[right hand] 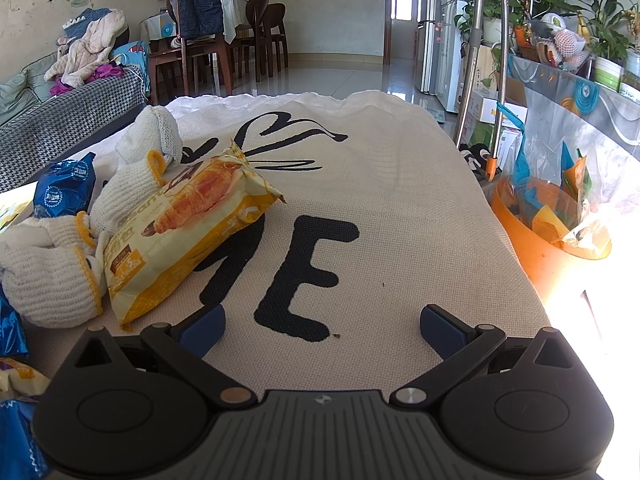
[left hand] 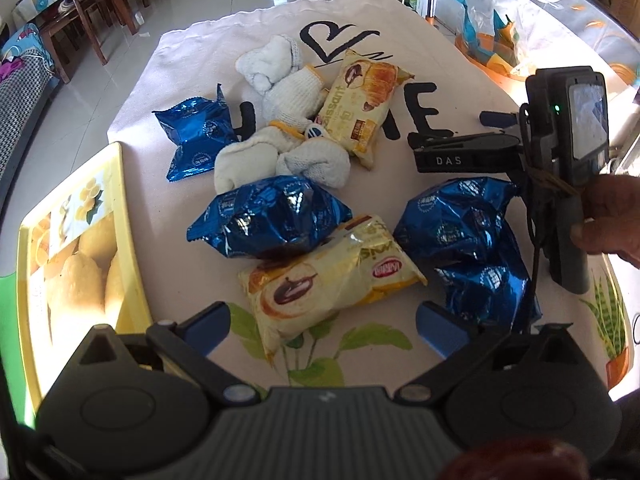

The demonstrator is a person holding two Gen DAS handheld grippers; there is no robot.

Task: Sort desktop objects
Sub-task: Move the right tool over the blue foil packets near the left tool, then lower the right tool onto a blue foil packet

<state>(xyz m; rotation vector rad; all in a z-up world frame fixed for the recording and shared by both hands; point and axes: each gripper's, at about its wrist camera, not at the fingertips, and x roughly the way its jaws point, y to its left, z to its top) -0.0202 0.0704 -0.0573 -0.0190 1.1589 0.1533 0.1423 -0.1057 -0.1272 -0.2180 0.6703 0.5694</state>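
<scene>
1. The left gripper (left hand: 322, 324) hangs low over a table covered by a cream cloth (left hand: 400, 40) printed with large black letters. Its blue-padded fingers are spread wide and hold nothing.
2. Just ahead of it lies a yellow croissant packet (left hand: 328, 280), between and slightly beyond the fingertips, not touched by them.
3. A crumpled blue foil snack bag (left hand: 268, 216) rests partly on that packet's far end. A second blue bag (left hand: 468, 236) lies to its right, and a third (left hand: 196, 136) sits farther back on the left.
4. White knitted gloves with yellow cuffs (left hand: 288, 108) are heaped at the centre, with another croissant packet (left hand: 360, 108) leaning on them.
5. A yellow tray with a lemon picture (left hand: 72, 240) sits at the table's left edge.
6. The right gripper (right hand: 322, 324), held by a hand (left hand: 612, 220), hovers over bare cloth, fingers spread wide and empty.
7. An orange bin with a plastic liner (right hand: 536, 248) stands beside the table on the right.
</scene>
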